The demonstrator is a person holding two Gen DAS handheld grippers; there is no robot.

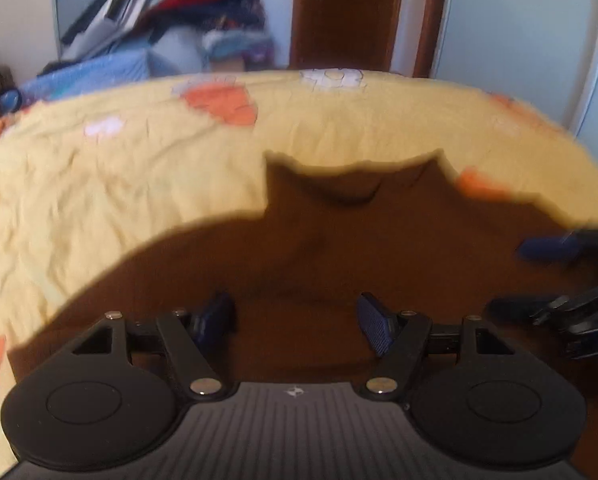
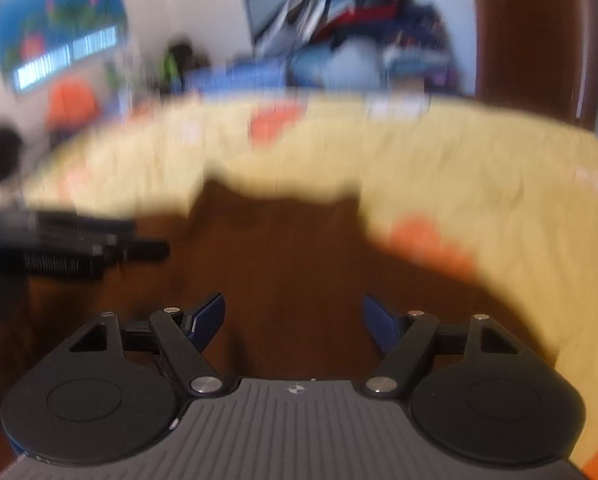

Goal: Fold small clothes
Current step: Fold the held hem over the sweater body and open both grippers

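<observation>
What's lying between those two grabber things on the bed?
Only the brown garment spread on the yellow bedspread. In the left wrist view, nothing else sits between the left gripper and the right gripper at the frame's right edge.

Two close wrist views angled down, both on brown garment point(image 1: 339, 248)

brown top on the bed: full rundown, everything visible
The brown top is a plain dark brown, soft-looking cloth garment lying flat on the yellow bedspread, neckline scooped at its far end between two shoulder points. It is mildly creased and not yet folded. Both grippers, left and right, stand open over it, gripping nothing; whether their fingertips touch the cloth is unclear.
</observation>
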